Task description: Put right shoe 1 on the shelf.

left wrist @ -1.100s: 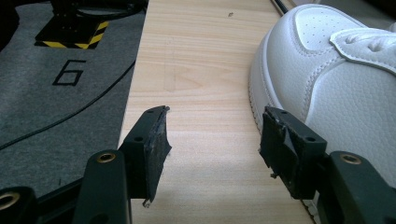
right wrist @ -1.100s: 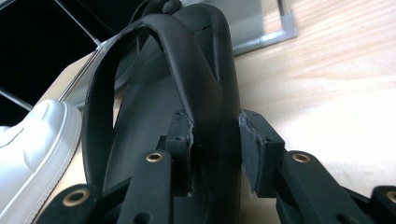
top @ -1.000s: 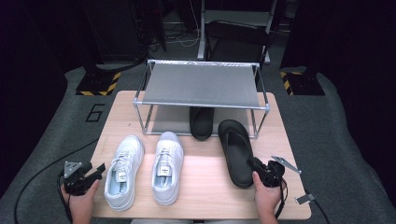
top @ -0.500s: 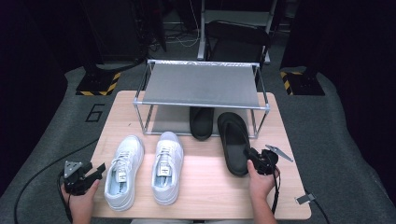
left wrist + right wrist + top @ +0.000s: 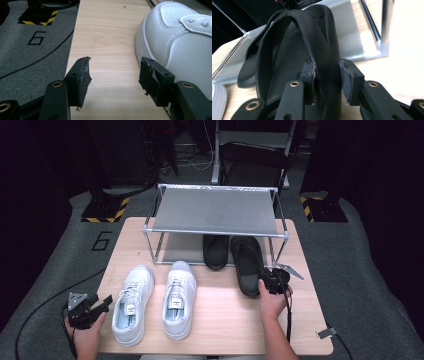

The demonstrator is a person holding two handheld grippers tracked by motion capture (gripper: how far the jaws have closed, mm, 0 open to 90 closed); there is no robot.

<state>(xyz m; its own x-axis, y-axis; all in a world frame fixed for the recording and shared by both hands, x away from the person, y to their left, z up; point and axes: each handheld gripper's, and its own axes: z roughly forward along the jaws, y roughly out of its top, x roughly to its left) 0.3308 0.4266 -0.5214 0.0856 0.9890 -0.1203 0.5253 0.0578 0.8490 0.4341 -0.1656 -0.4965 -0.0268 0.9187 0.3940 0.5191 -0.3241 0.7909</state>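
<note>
While the left gripper (image 5: 113, 75) rests wide open and empty at the table's near left, the right gripper (image 5: 327, 75) clamps a black slipper's (image 5: 248, 262) near edge by the rack (image 5: 215, 212).

Second black slipper (image 5: 216, 251) half hidden under rack (image 5: 215, 212), white sneaker (image 5: 180, 42) cut off at right edge, left gripper view.
</note>
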